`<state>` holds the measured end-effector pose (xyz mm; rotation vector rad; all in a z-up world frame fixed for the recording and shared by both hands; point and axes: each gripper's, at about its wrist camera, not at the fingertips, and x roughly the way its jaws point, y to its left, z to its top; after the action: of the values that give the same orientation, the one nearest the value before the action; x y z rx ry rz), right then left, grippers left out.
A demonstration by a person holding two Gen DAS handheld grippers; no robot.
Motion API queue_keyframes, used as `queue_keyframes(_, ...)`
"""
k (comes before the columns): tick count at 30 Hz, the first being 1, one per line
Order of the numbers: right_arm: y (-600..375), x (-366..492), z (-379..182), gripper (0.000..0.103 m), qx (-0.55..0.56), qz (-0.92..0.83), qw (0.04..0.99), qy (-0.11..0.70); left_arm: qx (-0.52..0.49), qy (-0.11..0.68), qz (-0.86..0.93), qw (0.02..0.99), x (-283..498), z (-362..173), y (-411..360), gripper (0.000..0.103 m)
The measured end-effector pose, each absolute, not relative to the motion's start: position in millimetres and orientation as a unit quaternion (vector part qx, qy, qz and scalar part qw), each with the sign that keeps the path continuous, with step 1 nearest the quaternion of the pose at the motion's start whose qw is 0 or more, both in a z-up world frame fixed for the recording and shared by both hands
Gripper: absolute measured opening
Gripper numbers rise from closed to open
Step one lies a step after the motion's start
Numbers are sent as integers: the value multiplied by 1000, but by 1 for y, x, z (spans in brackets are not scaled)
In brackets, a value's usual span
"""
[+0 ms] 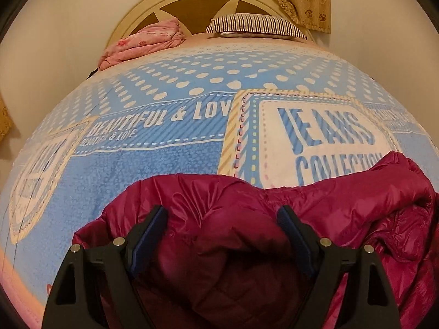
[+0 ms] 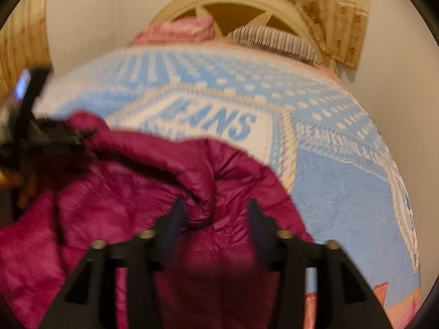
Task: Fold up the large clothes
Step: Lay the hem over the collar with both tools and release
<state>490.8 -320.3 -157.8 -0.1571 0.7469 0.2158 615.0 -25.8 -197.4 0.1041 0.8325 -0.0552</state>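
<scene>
Bedding with a blue printed cover point(image 1: 170, 164) carried the work; pink quilt point(image 1: 145, 44) and striped pillow point(image 1: 255, 24) lay at the headboard edge. Left gripper point(image 1: 222, 216) stood wide open over the jacket point(image 1: 219, 233), pads clear of it. The jacket lay bunched at the bed's near edge. Right gripper point(image 2: 216, 211) was also open, fabric between the jaws but unpinched. Judged light, puffy, slick-shelled: best gripped at a hem or seam, not on the padding.

My left gripper point(image 1: 222, 216) points down and forward, its jaws spread wide and clamping nothing. My right gripper point(image 2: 216, 209) tilts down likewise, jaws parted; its view is blurred.
</scene>
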Motion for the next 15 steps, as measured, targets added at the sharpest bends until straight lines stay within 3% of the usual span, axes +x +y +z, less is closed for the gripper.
queue_keyframes(3, -328, 495, -129, 67, -9, 93, 936, 339, 54, 399, -25, 915, 612, -199, -28, 84)
queue_keyframes(7, -312, 538, -120, 63, 38, 95, 927, 360, 53, 399, -25, 915, 611, -192, -34, 83)
queue_keyframes(15, -273, 578, -173, 59, 20, 96, 897, 430, 7, 374, -90, 923, 609, -162, -49, 84)
